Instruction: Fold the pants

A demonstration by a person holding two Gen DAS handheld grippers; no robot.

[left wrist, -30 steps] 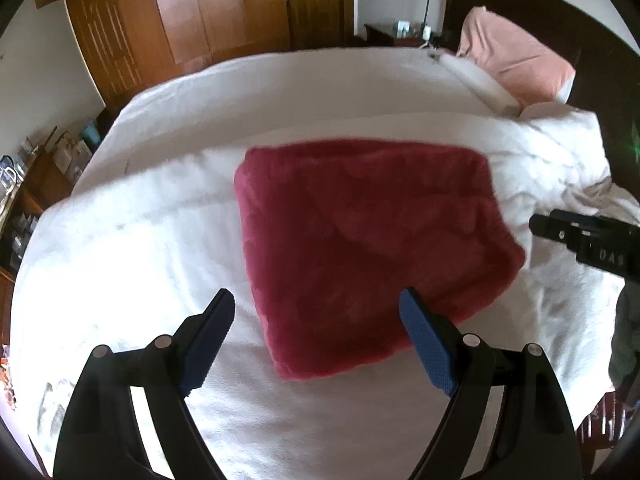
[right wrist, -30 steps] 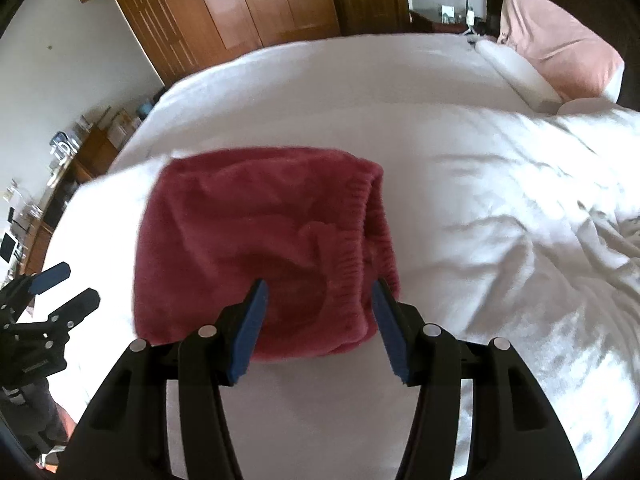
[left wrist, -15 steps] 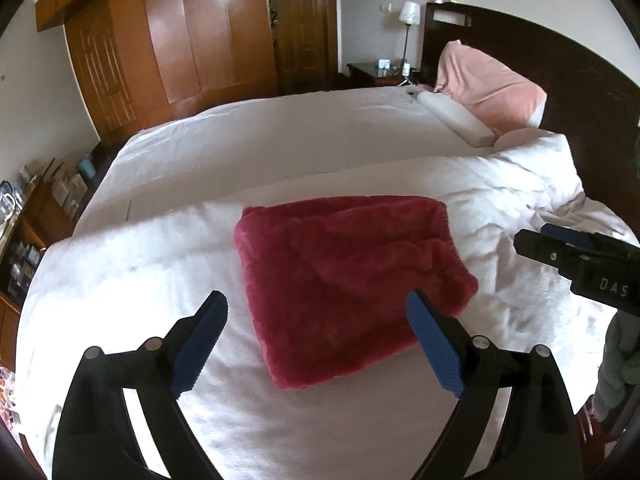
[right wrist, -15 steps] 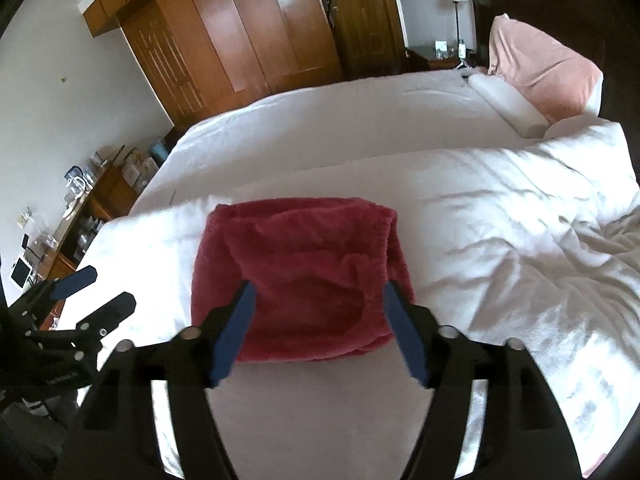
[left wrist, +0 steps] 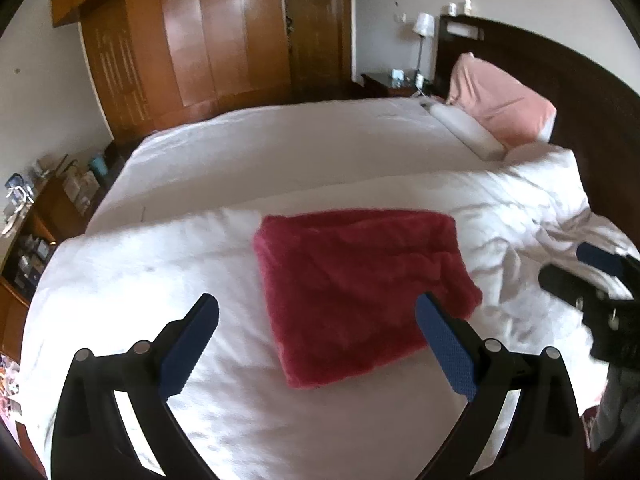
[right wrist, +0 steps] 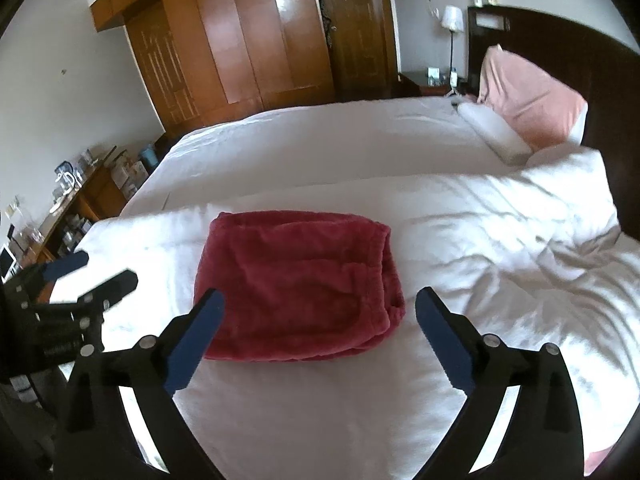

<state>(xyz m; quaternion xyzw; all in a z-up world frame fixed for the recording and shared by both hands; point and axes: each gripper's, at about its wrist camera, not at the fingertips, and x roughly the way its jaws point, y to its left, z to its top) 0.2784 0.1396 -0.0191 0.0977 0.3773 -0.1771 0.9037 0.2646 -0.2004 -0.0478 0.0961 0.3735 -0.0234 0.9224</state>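
The red fleece pants (left wrist: 360, 284) lie folded into a compact rectangle on the white duvet (left wrist: 140, 264); they also show in the right wrist view (right wrist: 300, 284), with the elastic waistband at the right edge. My left gripper (left wrist: 318, 320) is open and empty, held above and short of the pants. My right gripper (right wrist: 320, 316) is open and empty, also held back above the near edge of the pants. Each gripper shows at the side of the other's view, the right one (left wrist: 592, 276) and the left one (right wrist: 88, 276).
A pink pillow (right wrist: 528, 104) and a white bolster (right wrist: 492, 132) lie against the dark headboard (right wrist: 560, 36). The duvet is rumpled at the right (right wrist: 560, 240). A wooden wardrobe (right wrist: 240, 40) stands behind the bed. A cluttered side cabinet (right wrist: 68, 208) is at the left.
Both grippers have drawn back and up from the pants, so the pants look smaller and farther. The right gripper's jaws have spread wider. The pants lie still.
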